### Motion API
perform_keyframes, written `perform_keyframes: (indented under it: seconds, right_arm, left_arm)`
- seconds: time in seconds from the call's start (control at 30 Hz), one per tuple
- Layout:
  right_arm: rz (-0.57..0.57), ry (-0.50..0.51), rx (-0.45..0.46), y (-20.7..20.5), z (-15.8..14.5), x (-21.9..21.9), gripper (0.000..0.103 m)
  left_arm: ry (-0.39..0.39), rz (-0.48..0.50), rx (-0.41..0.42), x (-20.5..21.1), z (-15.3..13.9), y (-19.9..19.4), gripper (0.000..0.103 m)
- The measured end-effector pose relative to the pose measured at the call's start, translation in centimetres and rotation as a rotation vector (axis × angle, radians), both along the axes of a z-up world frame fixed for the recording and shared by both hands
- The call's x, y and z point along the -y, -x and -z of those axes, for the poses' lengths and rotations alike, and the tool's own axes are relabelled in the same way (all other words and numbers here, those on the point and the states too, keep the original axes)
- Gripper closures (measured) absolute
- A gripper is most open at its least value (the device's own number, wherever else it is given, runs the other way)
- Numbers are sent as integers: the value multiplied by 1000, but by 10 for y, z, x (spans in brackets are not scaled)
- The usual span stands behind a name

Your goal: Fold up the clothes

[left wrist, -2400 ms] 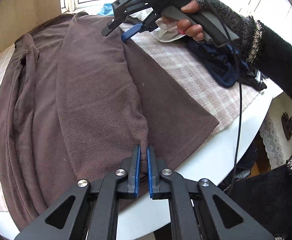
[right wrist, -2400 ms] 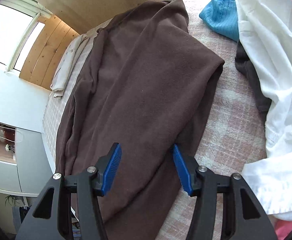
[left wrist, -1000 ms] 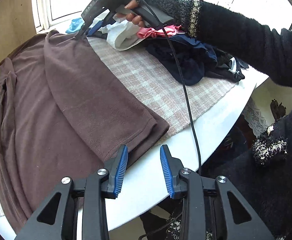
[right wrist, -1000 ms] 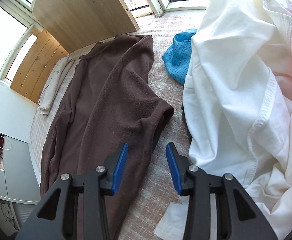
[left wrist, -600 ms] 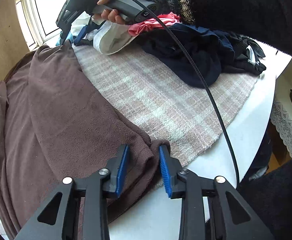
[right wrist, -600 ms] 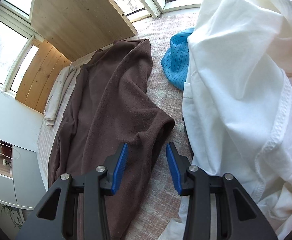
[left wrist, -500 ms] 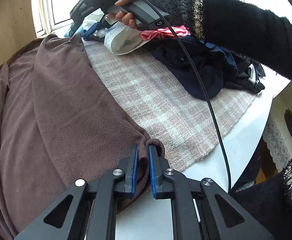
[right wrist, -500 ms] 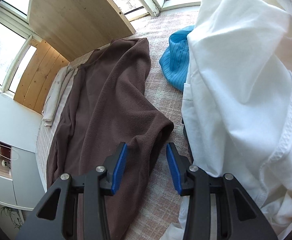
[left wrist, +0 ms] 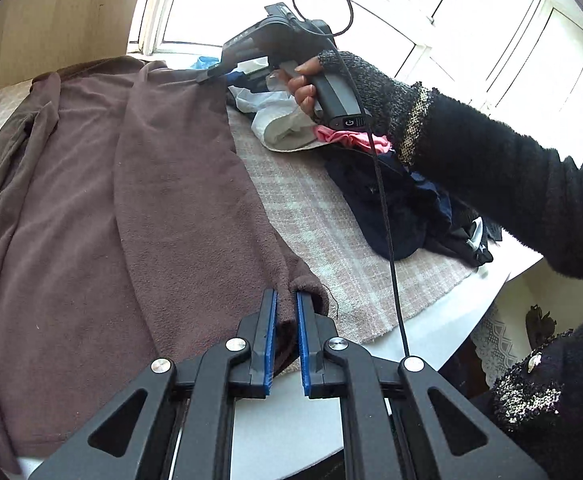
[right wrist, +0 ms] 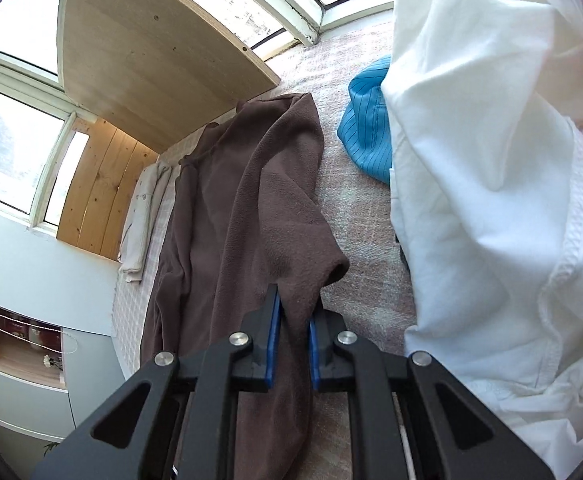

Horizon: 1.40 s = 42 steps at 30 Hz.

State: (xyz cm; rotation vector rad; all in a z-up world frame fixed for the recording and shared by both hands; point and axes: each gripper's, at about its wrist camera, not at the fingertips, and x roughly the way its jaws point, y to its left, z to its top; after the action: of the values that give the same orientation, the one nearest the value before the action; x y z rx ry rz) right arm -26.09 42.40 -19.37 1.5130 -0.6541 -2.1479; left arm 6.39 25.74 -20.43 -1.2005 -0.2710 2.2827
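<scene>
Brown fleece garment (left wrist: 179, 184) is pinched at both folded-edge ends by left gripper (left wrist: 286, 334) and right gripper (right wrist: 293, 326); both ends are best carried level, edge taut.

Brown fleece garment (left wrist: 91, 208) spread lengthwise on desk, one side folded over middle; fold's two ends pinched, near corner bunched at 6 o'clock, far toward 12.

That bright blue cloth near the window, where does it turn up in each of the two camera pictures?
Left wrist view: the blue cloth is a small scrap at top centre, behind the right gripper.
Right wrist view: blue cloth, upper centre-right, partly under the white garment.
Shared landmark: the brown garment, beside it in both.
</scene>
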Motion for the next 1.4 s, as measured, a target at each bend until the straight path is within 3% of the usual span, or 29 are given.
perform_keyframes:
  seconds: [0.13, 0.33, 0.57, 0.63, 0.7, 0.8, 0.87, 0.93, 1.0, 1.07, 1.23, 1.3, 1.4]
  right_arm:
    - [-13, -121, -13, 4, -25, 37, 91]
    - [-109, -195, -47, 16, -44, 111, 91]
    - [-190, -251, -5, 48, -12, 201, 91]
    - [-207, -269, 21, 53, 3, 219, 90]
    - [-247, -294, 53, 58, 16, 234, 79]
    - [-289, -298, 45, 55, 4, 239, 72]
    - [-313, -246, 56, 50, -11, 229, 72]
    - [-315, -189, 9, 38, -32, 209, 72]
    - [-310, -155, -64, 25, -51, 186, 72]
    - [-301, -221, -113, 8, -55, 169, 72]
    - [-361, -299, -91, -35, -25, 156, 72]
    - [-392, -302, -108, -52, -15, 160, 72]
    - [-482, -323, -134, -79, -3, 174, 72]
  left_arm:
    - [-98, -77, 10, 27, 0, 0, 94]
    - [-188, -223, 25, 77, 11, -12, 94]
    - [-214, -364, 63, 126, 29, -30, 95]
    - [-197, -388, 80, 133, 37, -33, 95]
    - [-172, -406, 102, 139, 44, -34, 97]
    - [-144, -427, 131, 147, 48, -40, 98]
    - [-119, -437, 135, 152, 41, -47, 97]
    - [-86, -430, 124, 154, 28, -52, 97]
    - [-34, -400, 91, 149, 15, -47, 94]
    - [11, -351, 62, 139, 8, -32, 85]
    - [148, -225, 66, 115, 19, 9, 75]
    - [200, -185, 108, 107, 31, 19, 76]
    - [163, -176, 120, 111, 32, 18, 94]
